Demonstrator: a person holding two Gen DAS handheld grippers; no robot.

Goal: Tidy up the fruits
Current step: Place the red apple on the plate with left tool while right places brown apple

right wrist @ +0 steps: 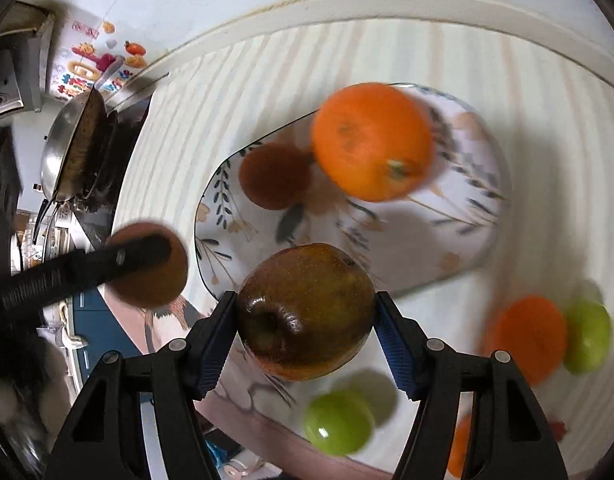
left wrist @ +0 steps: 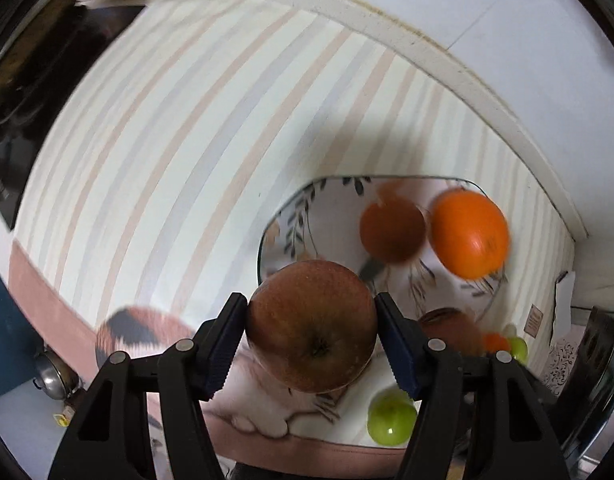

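Observation:
My left gripper (left wrist: 311,305) is shut on a red apple (left wrist: 311,326), held above the striped cloth next to a floral plate (left wrist: 295,216). On that plate lie a bright orange (left wrist: 469,234) and a darker orange fruit (left wrist: 391,228). My right gripper (right wrist: 306,300) is shut on a dark brown-green apple (right wrist: 307,312) over the near rim of the floral plate (right wrist: 467,216). The orange (right wrist: 371,142) and the dark fruit (right wrist: 275,176) lie beyond it. At the left of the right wrist view, the red apple (right wrist: 155,284) shows with a black finger (right wrist: 87,270) across it.
Loose fruit lies on the cloth near the front edge: a green apple (right wrist: 339,420), an orange (right wrist: 527,334) and another green apple (right wrist: 587,336). A steel pan (right wrist: 75,140) sits on a stove at far left. The striped cloth (left wrist: 187,140) stretches left of the plate.

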